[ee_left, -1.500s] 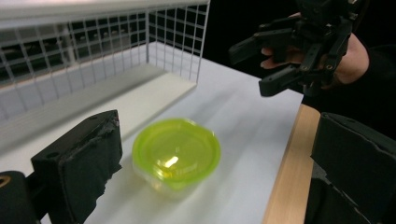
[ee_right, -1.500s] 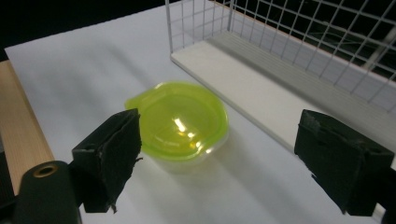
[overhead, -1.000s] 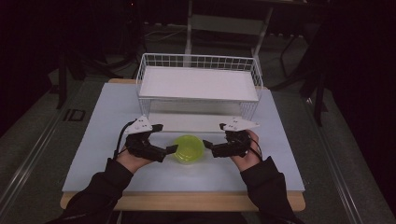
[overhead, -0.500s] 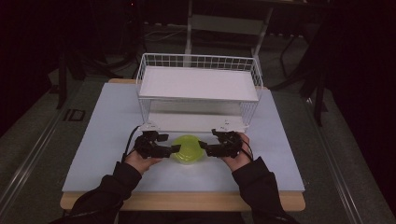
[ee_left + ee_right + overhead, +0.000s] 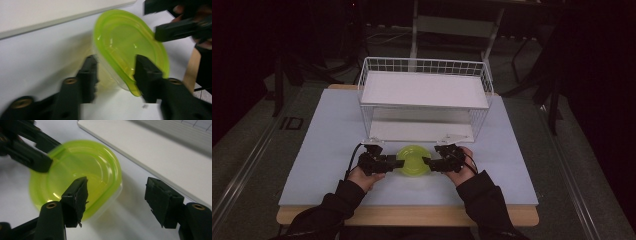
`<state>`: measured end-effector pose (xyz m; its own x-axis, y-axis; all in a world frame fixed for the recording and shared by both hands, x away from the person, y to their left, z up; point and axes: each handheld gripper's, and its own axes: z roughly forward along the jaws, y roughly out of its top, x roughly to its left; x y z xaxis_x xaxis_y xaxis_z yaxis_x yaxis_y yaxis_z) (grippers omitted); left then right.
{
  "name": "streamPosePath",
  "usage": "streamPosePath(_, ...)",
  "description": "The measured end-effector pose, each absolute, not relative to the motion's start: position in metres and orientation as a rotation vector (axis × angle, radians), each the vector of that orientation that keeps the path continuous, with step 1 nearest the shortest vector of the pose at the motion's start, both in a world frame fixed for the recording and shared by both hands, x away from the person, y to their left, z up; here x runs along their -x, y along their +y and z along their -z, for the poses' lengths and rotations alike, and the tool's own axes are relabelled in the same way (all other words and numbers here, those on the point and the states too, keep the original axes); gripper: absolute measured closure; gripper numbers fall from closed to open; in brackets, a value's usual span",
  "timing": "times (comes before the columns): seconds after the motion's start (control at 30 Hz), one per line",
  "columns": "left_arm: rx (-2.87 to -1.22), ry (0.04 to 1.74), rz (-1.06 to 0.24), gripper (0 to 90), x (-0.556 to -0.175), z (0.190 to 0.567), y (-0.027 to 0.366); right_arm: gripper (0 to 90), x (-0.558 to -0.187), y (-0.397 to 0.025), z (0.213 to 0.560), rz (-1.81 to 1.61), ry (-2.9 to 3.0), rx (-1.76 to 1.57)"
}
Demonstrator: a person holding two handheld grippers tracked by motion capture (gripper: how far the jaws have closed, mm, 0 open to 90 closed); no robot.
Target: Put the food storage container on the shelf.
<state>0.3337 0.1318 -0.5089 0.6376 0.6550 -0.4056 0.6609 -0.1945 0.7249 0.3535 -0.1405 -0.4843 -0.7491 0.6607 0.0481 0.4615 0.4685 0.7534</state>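
Observation:
A translucent lime-green bowl (image 5: 413, 161) sits on the white table top, just in front of the wire rack. My left gripper (image 5: 393, 163) is at its left rim and my right gripper (image 5: 429, 164) at its right rim. In the left gripper view, the left gripper (image 5: 116, 75) is open, with the near rim of the bowl (image 5: 125, 47) between its jaws. In the right gripper view, the right gripper (image 5: 117, 202) is open; one jaw is over the bowl (image 5: 75, 175), the other stands well outside it.
A white wire rack (image 5: 424, 100) with a flat shelf stands at the back of the white table top (image 5: 322, 150), close behind the bowl. The table's wooden front edge (image 5: 412, 216) lies under the person's sleeves. Dark floor surrounds the table.
Both grippers have moved inward from either side until their jaws reach the bowl's rim. The bowl has stayed about where it was.

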Motion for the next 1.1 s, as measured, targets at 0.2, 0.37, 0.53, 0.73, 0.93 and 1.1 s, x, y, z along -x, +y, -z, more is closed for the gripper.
streamPosePath(0.2,-1.903,1.039,0.063,66.1,-0.328,0.506,0.129,59.4,-0.348,-0.143,0.486,-1.181,2.507,-0.990)
streamPosePath(0.37,-1.887,1.066,0.117,72.8,-0.325,0.502,0.129,71.1,-0.342,-0.145,0.483,-1.187,2.526,-1.031)
streamPosePath(0.53,-1.860,1.086,0.139,77.3,-0.322,0.500,0.130,74.6,-0.339,-0.146,0.482,-1.190,2.512,-1.077)
streamPosePath(0.73,-1.908,1.073,0.096,83.3,-0.318,0.496,0.129,78.7,-0.336,-0.143,0.480,-1.157,2.502,-1.078)
streamPosePath(0.93,-1.890,1.077,0.100,83.3,-0.317,0.492,0.130,79.5,-0.330,-0.142,0.470,-1.185,2.464,-1.056)
streamPosePath(1.1,-1.860,1.060,0.111,83.4,-0.317,0.482,0.133,79.7,-0.327,-0.144,0.458,-1.210,2.446,-1.027)
